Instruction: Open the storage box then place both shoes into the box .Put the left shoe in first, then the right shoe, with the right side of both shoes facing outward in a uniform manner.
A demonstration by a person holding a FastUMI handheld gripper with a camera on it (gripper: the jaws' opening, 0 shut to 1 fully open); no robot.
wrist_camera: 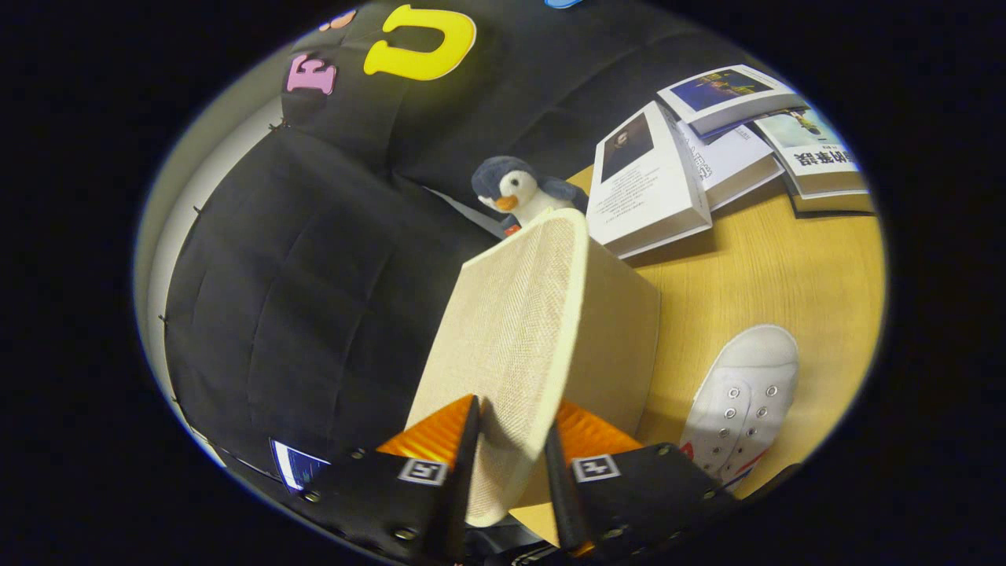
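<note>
Storage box sits on the wooden counter, a beige cube, and its woven fabric lid is tilted up on edge with the near rim caught between the fingers. Both fingers look pressed against the lid's rim, so they're closed down to about its thickness. One white canvas shoe with metal eyelets lies just to the right of the box, toe pointing away, with bare counter beyond it. Past that, about four books are fanned in a loose pile. A single plush penguin peeks over the lid's top edge, right by the black cloth wall.
</note>
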